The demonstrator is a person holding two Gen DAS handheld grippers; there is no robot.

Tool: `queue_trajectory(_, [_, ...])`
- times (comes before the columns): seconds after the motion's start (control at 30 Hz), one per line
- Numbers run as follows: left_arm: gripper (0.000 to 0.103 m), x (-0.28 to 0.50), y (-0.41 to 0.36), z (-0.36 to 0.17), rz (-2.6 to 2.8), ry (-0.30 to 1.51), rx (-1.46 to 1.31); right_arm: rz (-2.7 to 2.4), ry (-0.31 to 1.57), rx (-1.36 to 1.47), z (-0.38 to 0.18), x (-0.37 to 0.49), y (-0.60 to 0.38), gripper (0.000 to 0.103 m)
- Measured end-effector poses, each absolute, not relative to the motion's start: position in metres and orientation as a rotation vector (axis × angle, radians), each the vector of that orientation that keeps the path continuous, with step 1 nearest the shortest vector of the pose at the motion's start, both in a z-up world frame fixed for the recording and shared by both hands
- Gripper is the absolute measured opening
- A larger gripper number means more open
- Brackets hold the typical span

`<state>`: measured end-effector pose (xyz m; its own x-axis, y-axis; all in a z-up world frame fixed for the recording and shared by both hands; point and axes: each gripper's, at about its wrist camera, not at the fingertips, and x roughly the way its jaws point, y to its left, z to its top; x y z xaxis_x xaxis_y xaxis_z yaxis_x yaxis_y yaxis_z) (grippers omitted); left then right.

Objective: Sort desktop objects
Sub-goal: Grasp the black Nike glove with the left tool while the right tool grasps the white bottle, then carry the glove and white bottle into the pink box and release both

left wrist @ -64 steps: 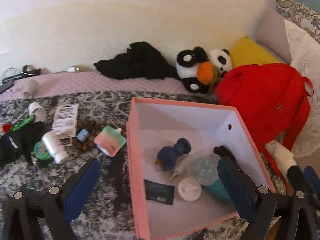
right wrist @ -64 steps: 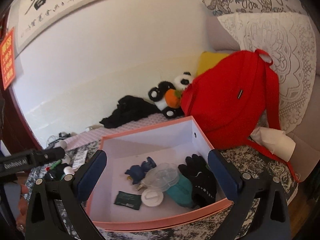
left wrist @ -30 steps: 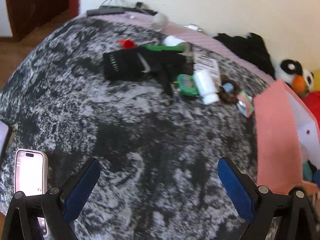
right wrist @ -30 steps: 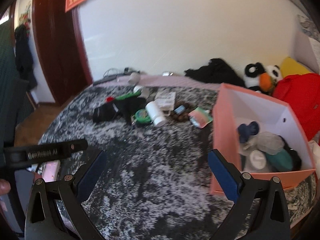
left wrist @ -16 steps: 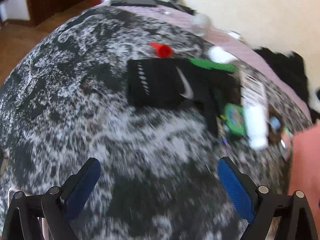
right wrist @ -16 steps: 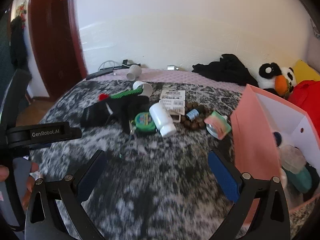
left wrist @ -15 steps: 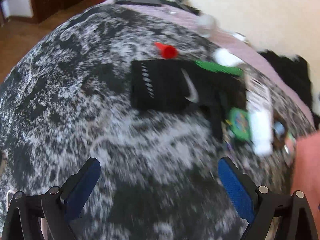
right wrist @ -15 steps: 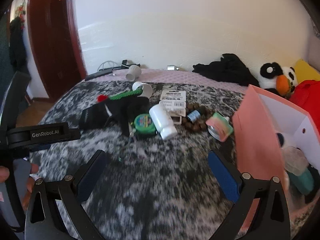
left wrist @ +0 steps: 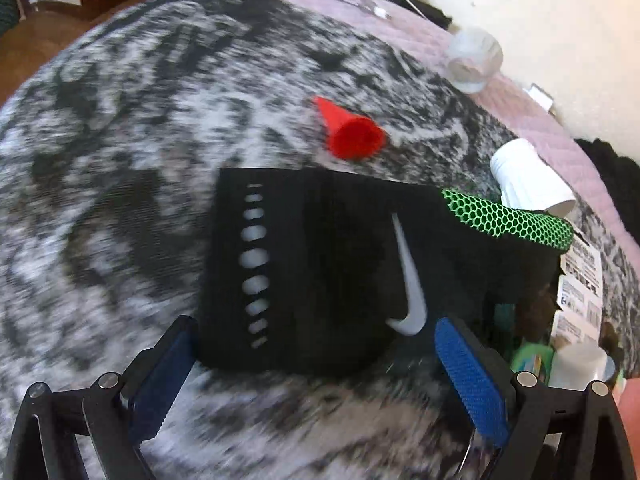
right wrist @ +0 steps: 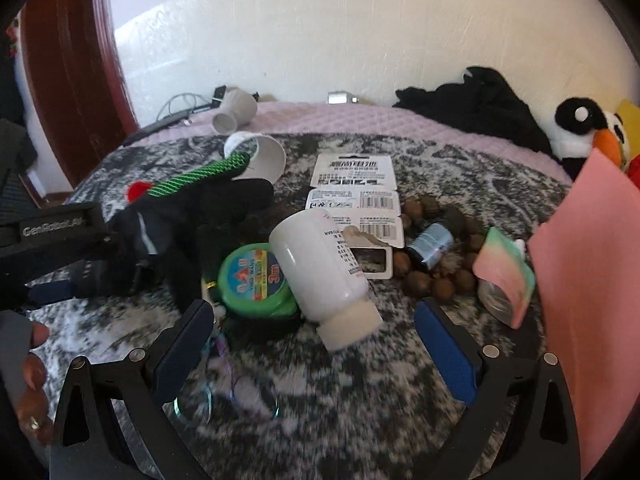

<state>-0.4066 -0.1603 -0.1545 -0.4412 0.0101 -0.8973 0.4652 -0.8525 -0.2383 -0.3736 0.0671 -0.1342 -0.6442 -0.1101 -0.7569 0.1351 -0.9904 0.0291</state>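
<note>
A black glove (left wrist: 328, 272) with a white swoosh and green mesh finger lies on the mottled cloth; it also shows in the right wrist view (right wrist: 188, 216). My left gripper (left wrist: 316, 364) is open, its pads either side of the glove's cuff edge. My right gripper (right wrist: 316, 344) is open just in front of a lying white bottle (right wrist: 320, 268) and a green tape measure (right wrist: 254, 280). The pink box (right wrist: 588, 280) stands at the right.
A red cone (left wrist: 348, 130), a white cup (left wrist: 528, 184) and a clear cup (left wrist: 474, 60) lie beyond the glove. Barcode cards (right wrist: 356, 192), brown beads (right wrist: 436, 280), a small blue bottle (right wrist: 430, 246), a pastel pouch (right wrist: 506, 276) and glasses (right wrist: 224, 392) lie near my right gripper.
Both grippers swung away from the pink box to the clutter. The left one has closed in on the black glove; the right one has come up to the white bottle.
</note>
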Motion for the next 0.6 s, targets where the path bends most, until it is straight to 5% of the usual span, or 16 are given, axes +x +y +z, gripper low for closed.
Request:
queue_trajectory(0.37, [0.099, -0.429, -0.146, -0.164, -2.394, 0.524, 1.374, -2.693, 0.02, 1.281, -0.157, -0.402, 0.067, 0.097])
queue_trajectory(0.47, [0.066, -0.427, -0.137, -0.16, -2.46, 0.45, 1.329, -2.695, 0.03, 1.257, -0.153, -0.401, 0.065, 0.066])
queue_trajectory(0.5, [0.046, -0.426, -0.131, -0.157, -2.489, 0.428, 1.33, -2.707, 0.047, 1.248, -0.15, -0.401, 0.064, 0.048])
queue_trajectory(0.53, [0.022, -0.425, -0.125, -0.153, -2.509, 0.402, 1.331, -2.713, 0.057, 1.244, -0.149, -0.4, 0.064, 0.048])
queue_trajectory(0.6, [0.013, -0.422, -0.118, -0.148, -2.501, 0.328, 1.308, -2.708, 0.059, 1.252, -0.148, -0.4, 0.064, 0.048])
